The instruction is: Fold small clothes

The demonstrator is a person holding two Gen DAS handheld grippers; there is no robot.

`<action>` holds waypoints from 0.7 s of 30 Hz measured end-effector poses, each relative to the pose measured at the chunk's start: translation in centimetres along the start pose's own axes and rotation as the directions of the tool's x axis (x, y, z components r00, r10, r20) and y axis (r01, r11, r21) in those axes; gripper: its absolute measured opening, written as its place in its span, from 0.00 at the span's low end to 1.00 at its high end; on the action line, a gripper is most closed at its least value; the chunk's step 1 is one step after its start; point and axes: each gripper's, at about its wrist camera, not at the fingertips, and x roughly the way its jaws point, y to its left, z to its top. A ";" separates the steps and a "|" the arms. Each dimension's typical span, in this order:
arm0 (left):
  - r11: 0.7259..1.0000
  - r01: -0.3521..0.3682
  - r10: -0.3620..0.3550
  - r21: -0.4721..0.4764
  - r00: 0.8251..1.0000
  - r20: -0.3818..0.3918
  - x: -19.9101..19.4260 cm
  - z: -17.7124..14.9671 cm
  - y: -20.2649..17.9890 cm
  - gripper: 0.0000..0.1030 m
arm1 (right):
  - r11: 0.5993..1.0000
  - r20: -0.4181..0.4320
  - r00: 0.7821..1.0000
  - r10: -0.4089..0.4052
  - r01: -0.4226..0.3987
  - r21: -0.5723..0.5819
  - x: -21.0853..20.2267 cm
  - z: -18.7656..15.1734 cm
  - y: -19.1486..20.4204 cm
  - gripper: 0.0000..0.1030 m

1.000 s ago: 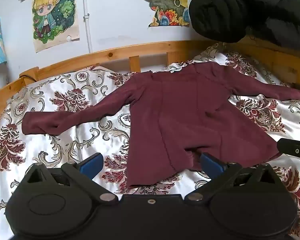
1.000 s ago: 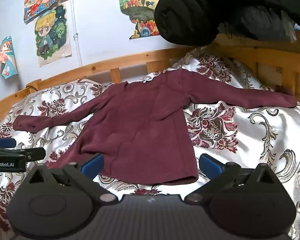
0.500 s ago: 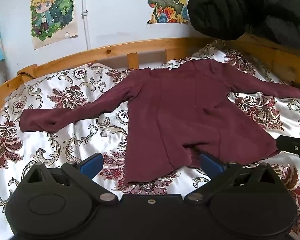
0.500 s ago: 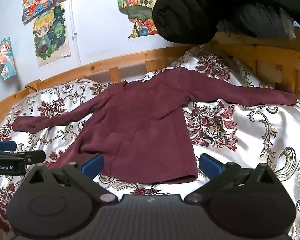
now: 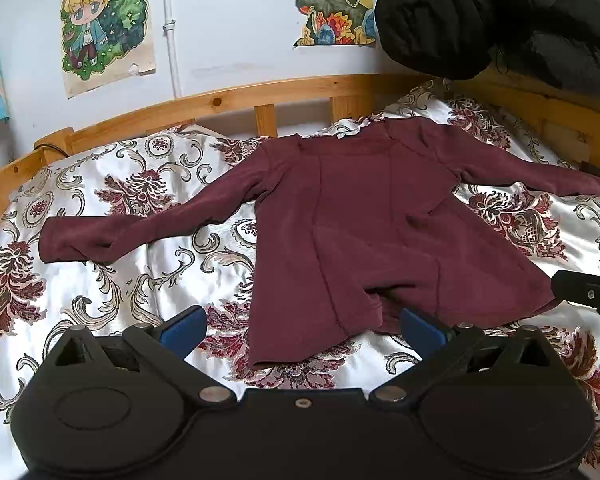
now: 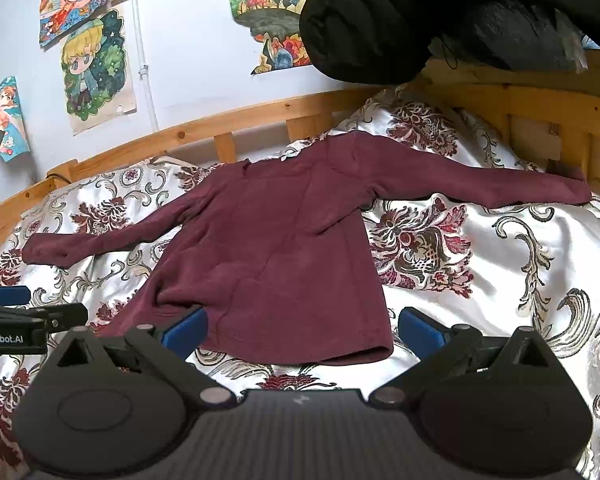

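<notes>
On the floral bedspread (image 5: 100, 280), a maroon long-sleeved top (image 5: 360, 220) lies flat, sleeves spread to either side, collar toward the wooden bed rail (image 5: 220, 100). Left gripper (image 5: 302, 326) and right gripper (image 6: 302, 326) hover at its hem, jaws wide apart, grasping nothing. Black quilted bedding (image 5: 500, 20) hangs at upper right, drawings (image 5: 104, 28) on the wall

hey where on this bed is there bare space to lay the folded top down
Two free patches of bedspread: one right of the maroon top, below its right sleeve; one left of the body, below the left sleeve. The far right corner is crowded by the black bundle overhanging the wooden bed rail.
</notes>
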 end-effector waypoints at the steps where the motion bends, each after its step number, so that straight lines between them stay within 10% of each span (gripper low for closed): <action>1: 1.000 0.001 -0.001 -0.001 1.000 0.000 0.0 0.0 0.0 0.99 | 1.000 -0.001 1.000 0.000 0.000 0.000 0.0 0.0 0.0 1.00; 21: 1.000 -0.001 0.001 0.001 1.000 0.000 0.0 0.0 0.0 0.99 | 1.000 -0.009 1.000 0.001 0.000 0.013 0.0 0.1 -0.1 1.00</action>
